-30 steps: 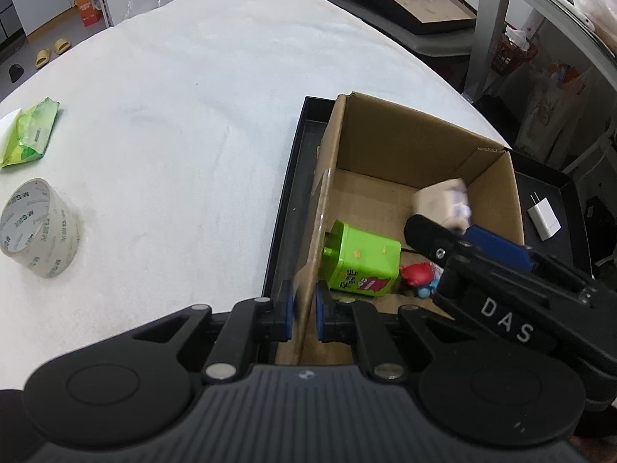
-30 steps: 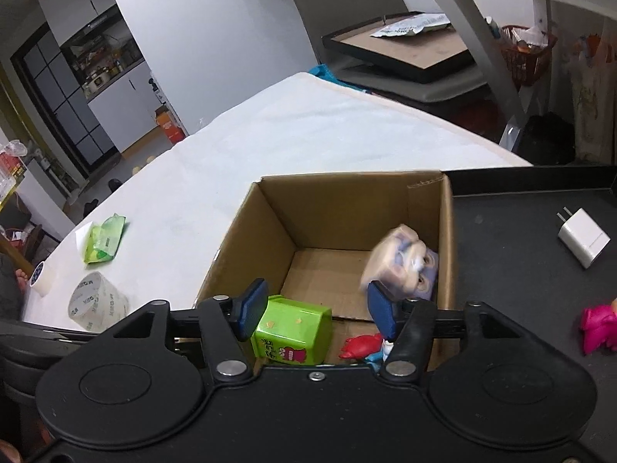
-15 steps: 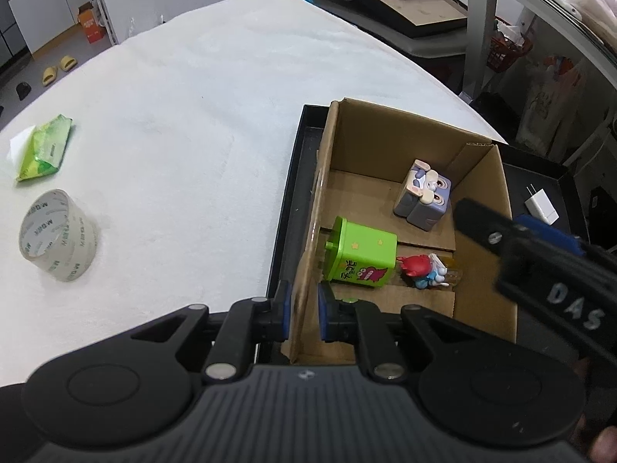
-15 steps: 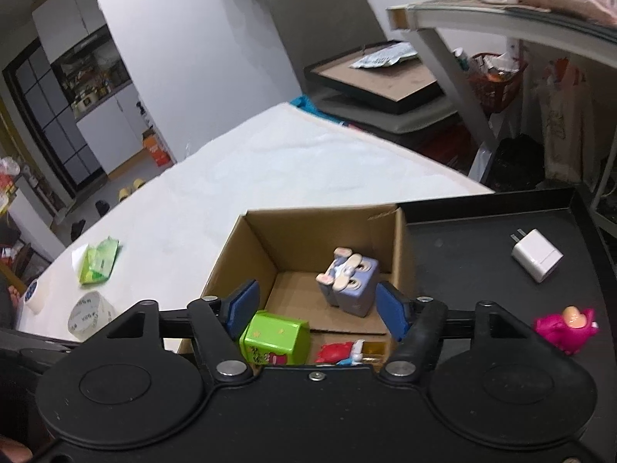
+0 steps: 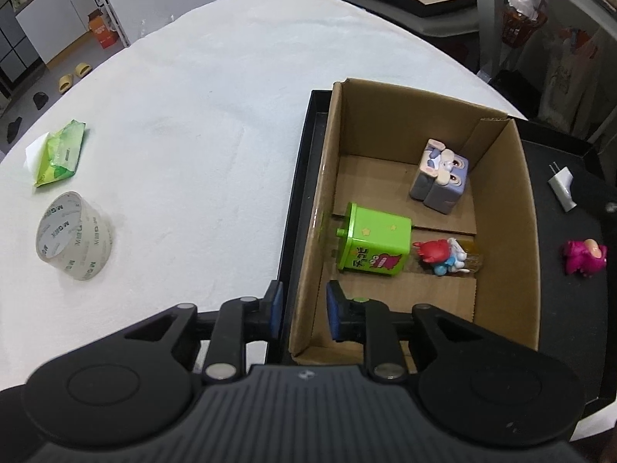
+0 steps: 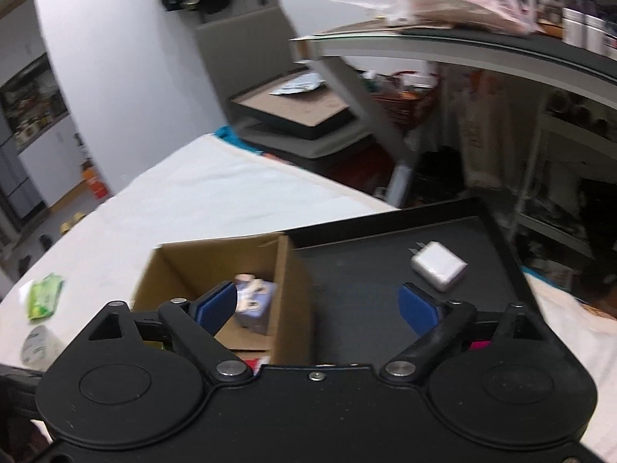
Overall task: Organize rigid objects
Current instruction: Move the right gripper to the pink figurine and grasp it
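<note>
The left gripper (image 5: 301,310) straddles the near-left wall of the box (image 5: 308,270) with its pads slightly apart, one outside and one inside – whether they press the cardboard I cannot tell. Ahead of it inside the box lie a green cube (image 5: 376,243), a red-and-blue figure (image 5: 443,255) and a grey rabbit block (image 5: 439,175). The right gripper (image 6: 318,306) hangs wide apart and empty over the tray (image 6: 358,270) – a white charger (image 6: 437,262) just ahead of its right pad, the box at its left pad.
</note>
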Action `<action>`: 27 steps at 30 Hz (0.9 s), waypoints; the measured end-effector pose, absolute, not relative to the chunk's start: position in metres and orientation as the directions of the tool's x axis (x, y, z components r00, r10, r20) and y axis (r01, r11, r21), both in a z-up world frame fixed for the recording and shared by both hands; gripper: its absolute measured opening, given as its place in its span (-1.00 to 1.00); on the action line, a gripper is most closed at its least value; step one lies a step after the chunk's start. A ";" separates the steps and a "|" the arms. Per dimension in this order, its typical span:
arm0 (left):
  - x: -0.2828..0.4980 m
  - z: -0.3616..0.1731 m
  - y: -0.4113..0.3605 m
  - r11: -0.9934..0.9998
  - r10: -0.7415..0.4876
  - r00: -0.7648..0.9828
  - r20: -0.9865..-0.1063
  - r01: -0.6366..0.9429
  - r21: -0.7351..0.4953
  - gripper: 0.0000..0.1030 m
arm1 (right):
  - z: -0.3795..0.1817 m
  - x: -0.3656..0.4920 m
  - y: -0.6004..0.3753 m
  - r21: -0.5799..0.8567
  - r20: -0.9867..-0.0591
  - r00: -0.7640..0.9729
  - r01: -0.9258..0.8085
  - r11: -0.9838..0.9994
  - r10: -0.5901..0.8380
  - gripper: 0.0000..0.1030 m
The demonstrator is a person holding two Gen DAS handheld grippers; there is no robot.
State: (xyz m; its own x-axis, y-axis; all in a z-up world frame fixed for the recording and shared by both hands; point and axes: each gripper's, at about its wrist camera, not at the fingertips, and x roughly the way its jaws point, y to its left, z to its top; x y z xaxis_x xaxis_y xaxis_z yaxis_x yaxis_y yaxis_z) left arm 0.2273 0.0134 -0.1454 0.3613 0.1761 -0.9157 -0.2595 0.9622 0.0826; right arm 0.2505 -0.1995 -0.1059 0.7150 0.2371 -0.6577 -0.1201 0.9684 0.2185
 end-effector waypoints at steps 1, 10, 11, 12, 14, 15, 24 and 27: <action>0.228 -0.146 0.012 0.963 0.175 0.361 -0.916 -0.258 0.082 -0.51 | -0.108 0.252 -0.204 0.219 -0.665 0.713 -0.100 0.971 0.223 0.80; 0.236 -0.146 0.003 0.956 0.231 0.348 -0.909 -0.257 0.144 -0.18 | -0.133 0.266 -0.223 0.110 -0.723 0.688 0.018 0.994 0.067 0.89; 0.237 -0.146 0.002 0.955 0.237 0.346 -0.908 -0.256 0.151 -0.17 | -0.136 0.268 -0.225 0.090 -0.730 0.682 0.027 0.996 0.048 0.89; 0.239 -0.147 0.001 0.954 0.241 0.344 -0.908 -0.254 0.157 -0.16 | -0.139 0.268 -0.226 0.074 -0.737 0.676 0.035 0.997 0.031 0.89; 0.242 -0.149 -0.001 0.953 0.246 0.333 -0.910 -0.254 0.164 -0.15 | -0.145 0.271 -0.228 0.047 -0.750 0.661 0.052 0.998 0.001 0.90; 0.243 -0.150 -0.002 0.953 0.248 0.328 -0.912 -0.254 0.167 -0.15 | -0.147 0.272 -0.229 0.038 -0.754 0.657 0.060 0.998 -0.011 0.90; 0.253 -0.157 -0.026 0.945 0.306 0.310 -0.900 -0.215 0.248 -0.07 | -0.166 0.284 -0.243 0.002 -0.790 0.609 0.119 0.993 -0.071 0.90; 0.256 -0.159 -0.031 0.940 0.324 0.308 -0.894 -0.214 0.267 0.00 | -0.176 0.289 -0.245 -0.007 -0.809 0.582 0.130 0.992 -0.081 0.90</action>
State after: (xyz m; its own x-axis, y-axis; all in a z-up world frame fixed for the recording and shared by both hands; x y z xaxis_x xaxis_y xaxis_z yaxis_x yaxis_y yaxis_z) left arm 0.2557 -0.0312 -0.1592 0.3083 0.3242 -0.8944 -0.2141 0.9397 0.2668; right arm 0.2889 -0.2449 -0.1760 0.5822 -0.0814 -0.8089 0.1296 0.9915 -0.0066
